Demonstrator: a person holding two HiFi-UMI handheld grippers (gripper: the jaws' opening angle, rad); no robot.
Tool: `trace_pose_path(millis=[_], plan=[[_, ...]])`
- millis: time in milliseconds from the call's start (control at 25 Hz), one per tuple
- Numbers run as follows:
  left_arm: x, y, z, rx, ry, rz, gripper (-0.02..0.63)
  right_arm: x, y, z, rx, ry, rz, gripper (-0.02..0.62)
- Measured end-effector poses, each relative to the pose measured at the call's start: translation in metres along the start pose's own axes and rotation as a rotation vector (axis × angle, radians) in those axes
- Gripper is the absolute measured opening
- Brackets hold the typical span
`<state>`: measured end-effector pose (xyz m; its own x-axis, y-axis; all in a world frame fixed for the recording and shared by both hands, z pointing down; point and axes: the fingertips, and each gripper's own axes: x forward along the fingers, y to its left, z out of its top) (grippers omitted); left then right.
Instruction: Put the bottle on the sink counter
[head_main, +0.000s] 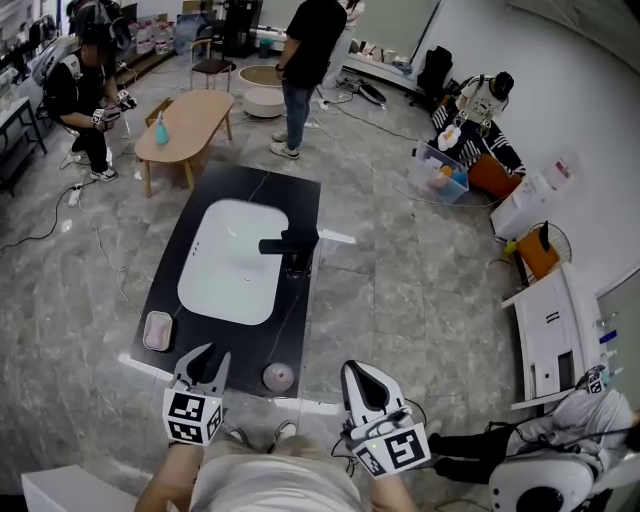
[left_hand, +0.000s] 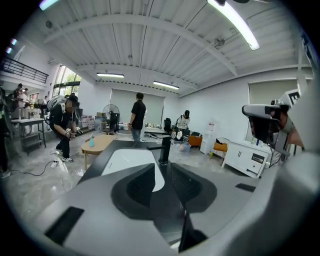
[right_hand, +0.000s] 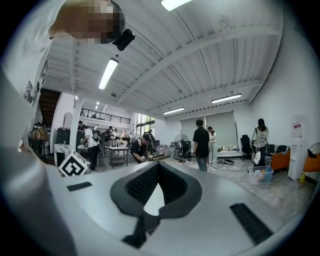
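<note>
**A:** Your left gripper (head_main: 208, 354) hangs over the near edge of the sink counter (head_main: 300, 320). Its jaws are only a narrow slit apart, with nothing between them. Your right gripper (head_main: 356, 368) sits just past the counter's near corner, jaws closed tip to tip and likewise empty.

**B:** So find the bottle before you move. The one plain bottle is the blue bottle (head_main: 160, 130) on the wooden table (head_main: 195, 112), well beyond the counter's far end. The round grey thing (head_main: 278, 377) on the near edge, between your two grippers, might be a bottle seen from its top; I cannot tell.

**A:** If it is, I judge the placing done, though it stands close to the rim. Hold both claws high and clear of it, and don't sweep across.

**B:** If it isn't, spread your left jaws wide before you reach. Set the bottle upright on bare black beside the basin (head_main: 235, 265), away from the faucet (head_main: 292, 245).
</note>
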<state>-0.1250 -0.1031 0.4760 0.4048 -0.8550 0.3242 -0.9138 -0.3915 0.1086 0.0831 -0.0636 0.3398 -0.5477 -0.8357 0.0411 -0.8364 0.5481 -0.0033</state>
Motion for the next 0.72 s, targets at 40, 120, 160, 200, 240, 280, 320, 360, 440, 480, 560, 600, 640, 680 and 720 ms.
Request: trace_pose_path(millis=[40, 120, 160, 200, 240, 280, 320, 360, 440, 480, 560, 600, 640, 680, 720], plan=[[-0.002, 0.003, 0.004, -0.003, -0.006, 0.005, 0.098, 0.002, 0.0, 0.003, 0.0, -0.008, 0.002, 0.011], [-0.006, 0.008, 0.013, -0.011, -0.02, 0.01, 0.072, 0.005, -0.001, 0.01, -0.005, -0.021, 0.005, 0.011], [-0.007, 0.01, 0.018, -0.012, -0.031, 0.013, 0.063, 0.006, -0.003, 0.013, -0.008, -0.027, 0.004, 0.011], [-0.009, 0.011, 0.024, -0.009, -0.043, 0.017, 0.057, 0.007, -0.005, 0.016, -0.01, -0.032, 0.001, 0.011], [-0.012, 0.012, 0.03, -0.005, -0.057, 0.022, 0.051, 0.007, -0.008, 0.017, -0.01, -0.034, -0.004, 0.011], [-0.015, 0.013, 0.037, 0.001, -0.073, 0.028, 0.048, 0.007, -0.01, 0.018, -0.008, -0.035, -0.007, 0.011], [-0.018, 0.015, 0.043, 0.006, -0.091, 0.034, 0.043, 0.007, -0.012, 0.018, -0.007, -0.033, -0.009, 0.011], [-0.022, 0.017, 0.05, 0.011, -0.11, 0.04, 0.037, 0.008, -0.013, 0.018, -0.007, -0.031, -0.009, 0.011], [-0.027, 0.022, 0.064, 0.014, -0.146, 0.049, 0.023, 0.012, -0.016, 0.02, -0.007, -0.031, -0.004, 0.011], [-0.029, 0.024, 0.07, 0.016, -0.16, 0.053, 0.018, 0.014, -0.017, 0.022, -0.007, -0.034, -0.003, 0.011], [-0.033, 0.025, 0.081, 0.026, -0.176, 0.065, 0.015, 0.017, -0.02, 0.026, -0.006, -0.041, -0.004, 0.011], [-0.035, 0.025, 0.086, 0.031, -0.182, 0.074, 0.015, 0.018, -0.022, 0.029, -0.006, -0.045, -0.004, 0.011], [-0.038, 0.026, 0.091, 0.035, -0.188, 0.085, 0.015, 0.019, -0.023, 0.031, -0.007, -0.047, -0.003, 0.011], [-0.04, 0.028, 0.095, 0.037, -0.195, 0.097, 0.014, 0.02, -0.024, 0.033, -0.009, -0.049, -0.001, 0.011], [-0.042, 0.03, 0.099, 0.035, -0.204, 0.106, 0.014, 0.021, -0.026, 0.034, -0.01, -0.05, 0.0, 0.011]])
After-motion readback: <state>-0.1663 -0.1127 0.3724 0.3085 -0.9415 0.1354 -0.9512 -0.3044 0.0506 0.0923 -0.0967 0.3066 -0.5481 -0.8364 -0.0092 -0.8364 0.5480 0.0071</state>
